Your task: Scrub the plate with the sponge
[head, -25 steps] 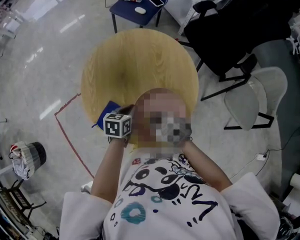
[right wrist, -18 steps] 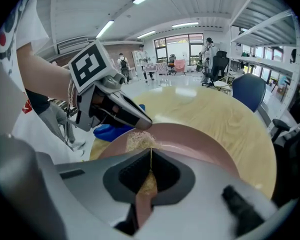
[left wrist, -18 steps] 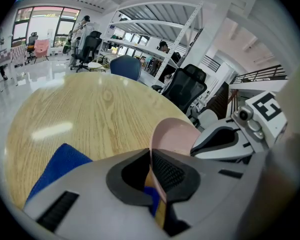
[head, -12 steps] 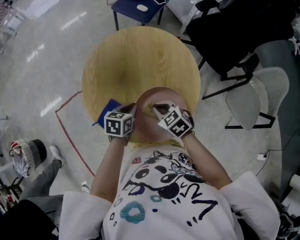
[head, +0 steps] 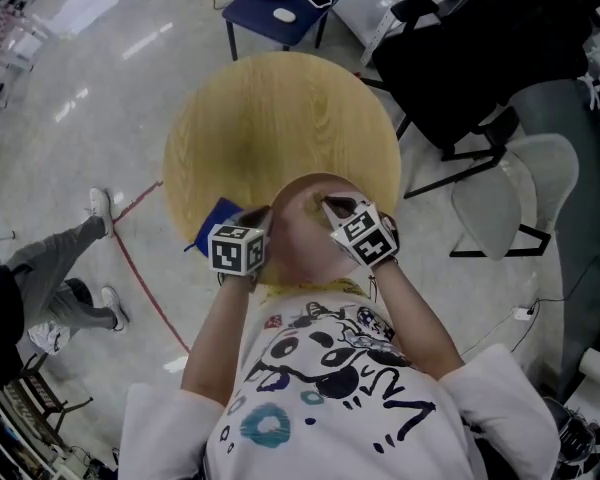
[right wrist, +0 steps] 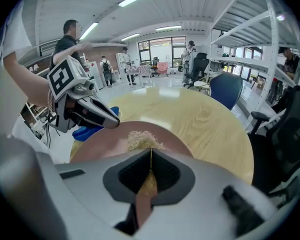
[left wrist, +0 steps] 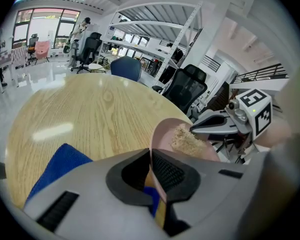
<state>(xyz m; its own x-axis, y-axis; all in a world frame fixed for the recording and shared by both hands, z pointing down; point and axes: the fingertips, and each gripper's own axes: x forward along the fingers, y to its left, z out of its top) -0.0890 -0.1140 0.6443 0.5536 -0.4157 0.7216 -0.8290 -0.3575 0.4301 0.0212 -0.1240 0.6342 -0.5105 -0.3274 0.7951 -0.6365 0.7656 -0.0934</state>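
A pinkish-brown plate point(head: 302, 230) is held tilted over the near edge of the round wooden table point(head: 280, 118). My left gripper point(head: 261, 224) is shut on the plate's left rim point(left wrist: 157, 134). My right gripper point(head: 330, 208) is shut on a tan fibrous sponge point(right wrist: 141, 140), which rests against the plate's face point(right wrist: 102, 144). In the left gripper view the sponge point(left wrist: 184, 140) lies on the plate just under the right gripper point(left wrist: 202, 129). In the right gripper view the left gripper point(right wrist: 110, 120) shows at the plate's far left rim.
A blue cloth point(head: 213, 222) lies on the table under the left gripper. Beyond the table stands a blue chair point(head: 280, 8) with a bottle and a phone on it. Black office chairs point(head: 460, 58) stand to the right. A person's legs point(head: 55, 258) are on the floor at left.
My right gripper has slid a little to the right across the plate with the sponge. The left gripper and plate have stayed put. A person has walked into view at left.
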